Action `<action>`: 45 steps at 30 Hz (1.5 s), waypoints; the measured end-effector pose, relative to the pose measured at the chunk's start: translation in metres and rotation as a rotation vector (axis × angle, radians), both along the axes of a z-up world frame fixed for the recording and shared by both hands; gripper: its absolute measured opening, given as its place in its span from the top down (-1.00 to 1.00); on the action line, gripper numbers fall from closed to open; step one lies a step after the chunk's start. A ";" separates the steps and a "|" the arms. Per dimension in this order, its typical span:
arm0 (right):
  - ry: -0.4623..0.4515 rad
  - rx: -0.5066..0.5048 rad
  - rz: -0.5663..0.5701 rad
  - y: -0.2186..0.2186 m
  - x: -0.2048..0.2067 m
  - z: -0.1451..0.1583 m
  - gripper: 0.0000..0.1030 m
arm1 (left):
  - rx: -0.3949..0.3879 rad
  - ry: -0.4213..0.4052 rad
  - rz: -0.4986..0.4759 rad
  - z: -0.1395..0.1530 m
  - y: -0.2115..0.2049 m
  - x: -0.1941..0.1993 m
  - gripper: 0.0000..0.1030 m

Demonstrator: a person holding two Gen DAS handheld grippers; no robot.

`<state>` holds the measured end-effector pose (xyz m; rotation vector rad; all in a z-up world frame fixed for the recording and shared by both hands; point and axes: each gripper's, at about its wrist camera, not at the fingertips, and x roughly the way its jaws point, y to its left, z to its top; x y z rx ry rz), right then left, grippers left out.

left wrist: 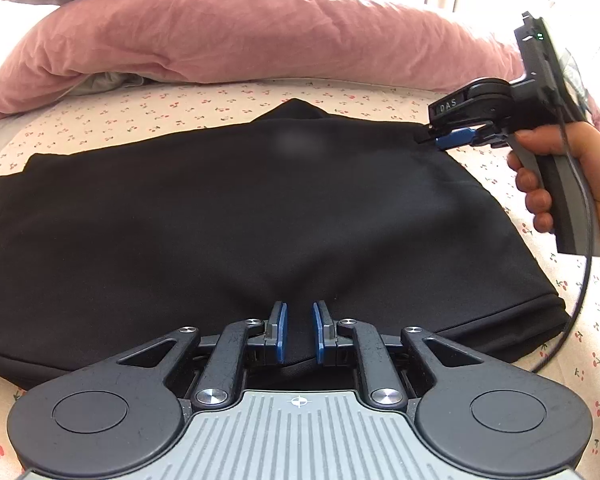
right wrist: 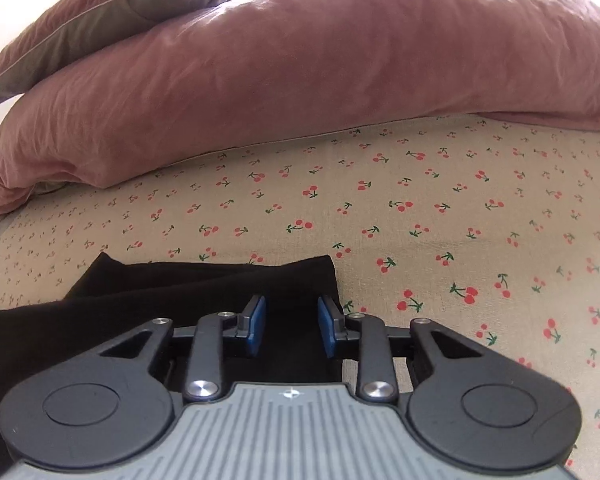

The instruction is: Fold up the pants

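Pants [left wrist: 240, 216]: black, plain matte fabric, lying flat on the bed sheet [right wrist: 440, 216]. Folded into a broad, roughly rectangular slab, more than one layer deep at the edges. Long axis runs left to right across the left wrist view; one short end with a hemmed edge lies to the right, the other to the left. A small pointed peak of cloth rises at the far edge. Surface mostly smooth, with soft creases near the middle of the near edge.

Left claw [left wrist: 299, 330]: at the near edge of the pants, blue pads parted by a narrow gap, black cloth visible between them; not clamped on it.

Right claw [right wrist: 292, 328]: over the far right corner of the pants, pads wider apart, cloth beneath, nothing gripped. Held in the right hand [left wrist: 560, 184].

Sheet: cream with a red cherry print.

Duvet [right wrist: 300, 80]: dusty pink, heaped beyond the pants, with a pillow [right wrist: 120, 12] on top.
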<state>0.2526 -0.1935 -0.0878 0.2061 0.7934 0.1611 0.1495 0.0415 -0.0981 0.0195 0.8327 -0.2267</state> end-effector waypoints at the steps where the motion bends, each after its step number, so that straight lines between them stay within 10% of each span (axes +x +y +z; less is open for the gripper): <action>1: -0.015 -0.011 0.020 0.002 -0.012 0.002 0.47 | 0.000 0.001 0.000 0.000 0.000 0.000 0.71; 13: -0.050 -0.028 0.100 0.017 -0.161 -0.006 0.34 | 0.015 -0.014 -0.001 0.000 -0.002 -0.002 0.71; 26: -0.042 -0.024 0.049 0.018 -0.220 -0.002 0.34 | -0.016 -0.005 -0.004 0.000 0.005 -0.002 0.70; 30: -0.079 0.202 -0.072 -0.023 -0.230 0.001 0.01 | -0.056 0.008 0.012 0.003 0.013 0.001 0.70; 37: -0.006 0.663 -0.272 -0.082 -0.210 -0.050 0.14 | -0.088 0.004 0.052 0.007 0.018 0.002 0.67; 45: 0.020 0.708 -0.243 -0.073 -0.202 -0.061 0.54 | -0.109 0.014 0.052 0.007 0.018 0.006 0.66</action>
